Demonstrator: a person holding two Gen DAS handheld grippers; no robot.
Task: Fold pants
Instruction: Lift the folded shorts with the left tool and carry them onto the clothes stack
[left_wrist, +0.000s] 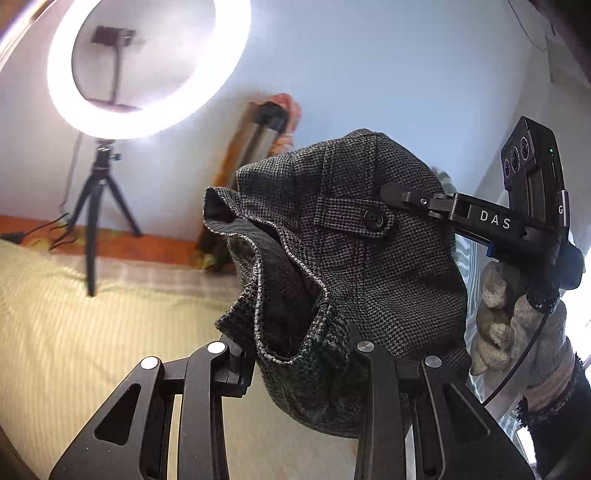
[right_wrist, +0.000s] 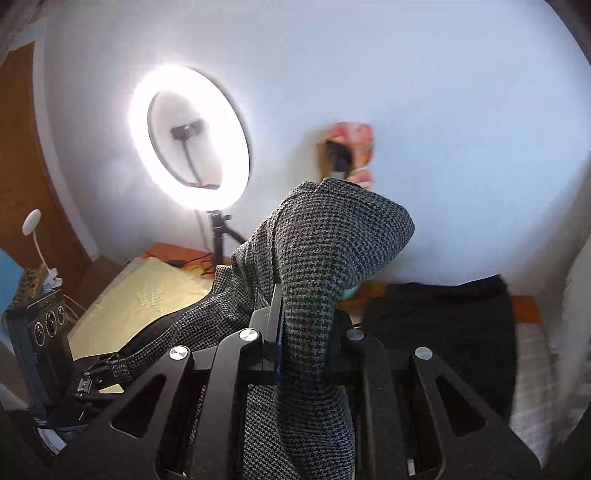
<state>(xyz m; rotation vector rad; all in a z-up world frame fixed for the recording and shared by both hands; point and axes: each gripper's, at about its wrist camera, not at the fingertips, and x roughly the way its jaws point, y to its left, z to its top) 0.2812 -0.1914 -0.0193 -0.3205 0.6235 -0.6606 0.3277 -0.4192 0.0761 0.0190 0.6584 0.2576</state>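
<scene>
Grey houndstooth pants (left_wrist: 369, 258) hang bunched in the air above the bed, held up by both grippers. My left gripper (left_wrist: 295, 354) is shut on the waistband edge, whose dark lining shows. My right gripper (left_wrist: 395, 194) enters the left wrist view from the right, pinching the pants beside a buttoned pocket flap (left_wrist: 373, 219); a gloved hand (left_wrist: 517, 317) holds it. In the right wrist view my right gripper (right_wrist: 303, 332) is shut on a fold of the pants (right_wrist: 325, 251). The left gripper (right_wrist: 99, 373) grips the cloth lower left there.
A lit ring light (left_wrist: 147, 66) on a black tripod (left_wrist: 99, 221) stands at the far side of the yellow-striped bedspread (left_wrist: 92, 350). A dark garment (right_wrist: 443, 332) lies on the bed at the right. A white wall (right_wrist: 443, 110) is behind.
</scene>
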